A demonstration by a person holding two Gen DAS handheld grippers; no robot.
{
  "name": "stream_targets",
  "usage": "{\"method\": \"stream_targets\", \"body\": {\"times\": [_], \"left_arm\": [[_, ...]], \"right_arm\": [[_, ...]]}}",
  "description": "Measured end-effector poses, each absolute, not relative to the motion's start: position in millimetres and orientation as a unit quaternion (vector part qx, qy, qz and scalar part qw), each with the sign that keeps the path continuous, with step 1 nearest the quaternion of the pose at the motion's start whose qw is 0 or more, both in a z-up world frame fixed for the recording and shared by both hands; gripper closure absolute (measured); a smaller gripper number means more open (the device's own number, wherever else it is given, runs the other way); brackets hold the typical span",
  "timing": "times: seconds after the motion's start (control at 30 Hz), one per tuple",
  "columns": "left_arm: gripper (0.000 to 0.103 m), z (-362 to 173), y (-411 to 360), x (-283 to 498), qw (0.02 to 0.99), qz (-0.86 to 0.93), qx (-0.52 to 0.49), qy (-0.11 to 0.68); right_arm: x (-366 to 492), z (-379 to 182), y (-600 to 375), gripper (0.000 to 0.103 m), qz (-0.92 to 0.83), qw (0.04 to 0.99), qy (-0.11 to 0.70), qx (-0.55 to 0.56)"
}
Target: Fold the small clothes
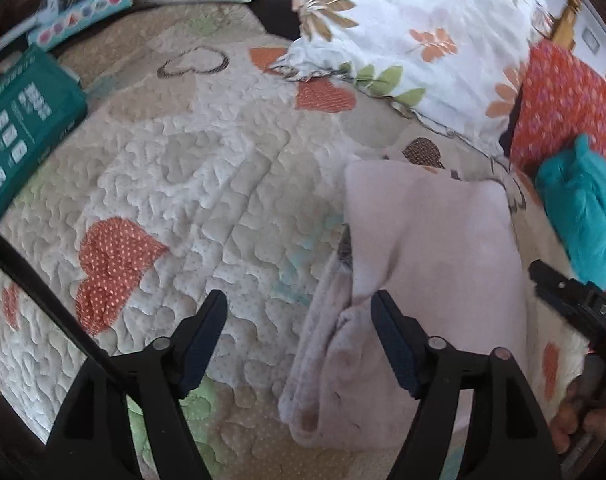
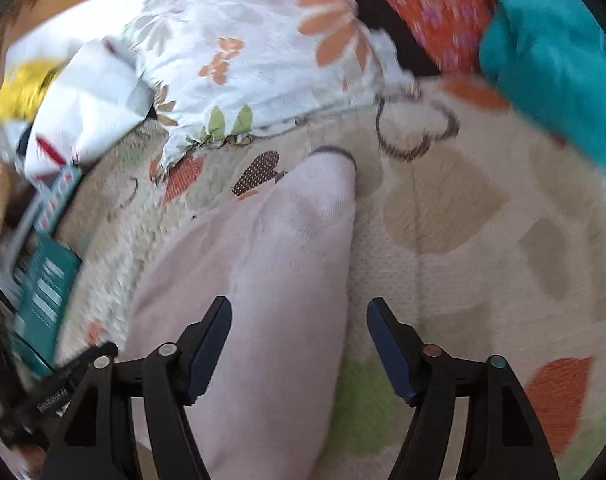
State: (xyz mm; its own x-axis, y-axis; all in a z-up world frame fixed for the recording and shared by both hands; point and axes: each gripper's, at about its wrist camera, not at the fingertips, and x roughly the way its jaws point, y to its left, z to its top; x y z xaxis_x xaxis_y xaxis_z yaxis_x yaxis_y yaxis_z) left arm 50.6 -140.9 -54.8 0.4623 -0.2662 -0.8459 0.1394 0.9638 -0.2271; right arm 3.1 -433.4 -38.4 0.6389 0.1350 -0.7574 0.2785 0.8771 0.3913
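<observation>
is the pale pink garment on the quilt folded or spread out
Folded. The pale pink garment lies on the quilt as a compact block, with doubled layers showing along its left edge and a layer lapped over the top.

A small pale pink folded garment (image 1: 431,248) lies on the quilted heart-patterned bedspread (image 1: 191,184). Behind it rests a white flower-printed pillow (image 1: 415,28), with a crumpled teal cloth (image 1: 583,204) to its right. A flat teal box (image 1: 19,128) sits far left.

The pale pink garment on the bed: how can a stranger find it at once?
Start at the heart-patterned quilt covering the bed. Below the floral pillow lies the pale pink garment, folded flat. It is the only plain, pastel piece; the teal cloth beside it is vivid and bunched.
</observation>
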Motion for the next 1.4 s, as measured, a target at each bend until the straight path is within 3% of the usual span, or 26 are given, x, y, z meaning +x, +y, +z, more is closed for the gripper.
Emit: {"method": "stream_targets", "body": {"times": [0.1, 0.17, 0.3, 0.33, 0.37, 0.47, 0.53, 0.83, 0.97, 1.07, 1.3, 1.4], "left_arm": [[0.027, -64.3, -142.9, 57.7, 0.836, -0.128, -0.084, 0.527], [0.017, -73.4, -150.8, 60.2, 0.821, -0.144, -0.087, 0.546], [0.016, -95.6, -173.7, 58.7, 0.787, -0.187, -0.070, 0.584], [0.022, -94.0, -177.7, 55.7, 0.796, -0.182, -0.059, 0.574], [0.049, -92.1, -181.7, 53.5, 0.796, -0.195, -0.062, 0.571], [0.068, -84.5, -190.3, 47.6, 0.794, -0.210, -0.074, 0.566], [0.073, -77.1, -198.6, 43.3, 0.802, -0.212, -0.074, 0.553], [0.079, -75.9, -269.4, 23.0, 0.778, -0.296, -0.062, 0.551], [0.078, -85.1, -274.4, 22.2, 0.781, -0.278, -0.043, 0.557], [0.077, -84.6, -267.0, 22.9, 0.779, -0.280, -0.051, 0.558], [0.076, -70.0, -244.4, 15.1, 0.806, -0.271, -0.101, 0.517], [0.075, -61.3, -251.4, 6.8, 0.832, -0.257, -0.085, 0.485]], "right_arm": [[17.2, -65.0, -441.7, 0.026, -0.011, 0.847, 0.441, 0.297], [23.2, -83.0, -441.2, 0.022, 0.022, 0.831, 0.449, 0.327], [15.0, -95.1, -438.9, 0.020, 0.052, 0.828, 0.389, 0.401], [14.7, -95.8, -438.7, 0.031, 0.045, 0.829, 0.389, 0.400], [15.4, -96.8, -438.3, 0.058, 0.037, 0.828, 0.397, 0.394], [13.1, -93.7, -441.5, 0.069, 0.036, 0.827, 0.404, 0.389], [8.5, -80.8, -439.9, 0.072, 0.033, 0.839, 0.401, 0.366], [-38.6, -31.3, -483.7, 0.072, -0.029, 0.876, 0.375, 0.302], [-54.8, -59.7, -517.8, 0.057, -0.087, 0.843, 0.424, 0.320], [-83.1, -50.5, -518.8, 0.051, -0.094, 0.856, 0.403, 0.311], [-151.6, -29.5, -483.7, 0.051, -0.107, 0.900, 0.376, 0.194], [-152.4, -35.2, -478.4, 0.060, -0.065, 0.898, 0.382, 0.206]]}}
